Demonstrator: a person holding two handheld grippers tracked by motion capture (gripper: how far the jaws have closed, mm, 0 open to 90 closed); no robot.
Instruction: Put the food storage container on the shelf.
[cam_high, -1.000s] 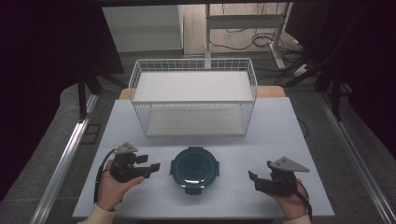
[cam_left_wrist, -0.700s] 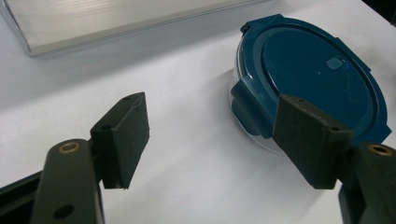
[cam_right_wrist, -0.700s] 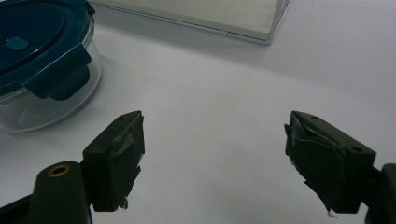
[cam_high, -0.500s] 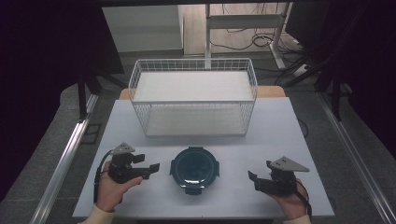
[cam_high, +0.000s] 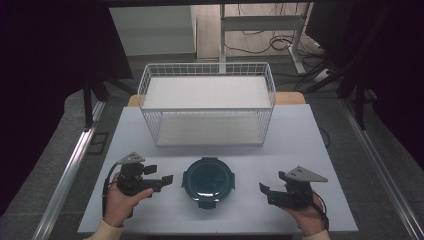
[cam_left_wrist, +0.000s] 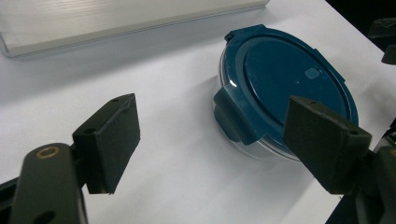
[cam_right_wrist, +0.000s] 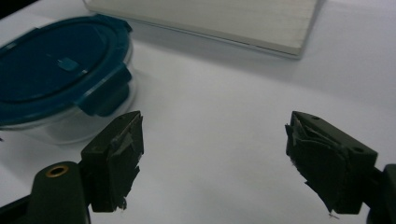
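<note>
The container, a round clear tub with a dark blue clip-on lid, sits on the white counter at its near middle, between the two grippers and touched by neither. The left gripper rests just left of it, its jaws wide apart with nothing between them, having just been opening. The right gripper waits near its right side, jaws also apart and empty. The wire basket stands farther back. No handling appears begun: the lid looks clipped on and the grasp remains to be made.

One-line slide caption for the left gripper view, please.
Left gripper, jaws open and just widened, nothing between them, faces a lidded blue container on the white table.
</note>
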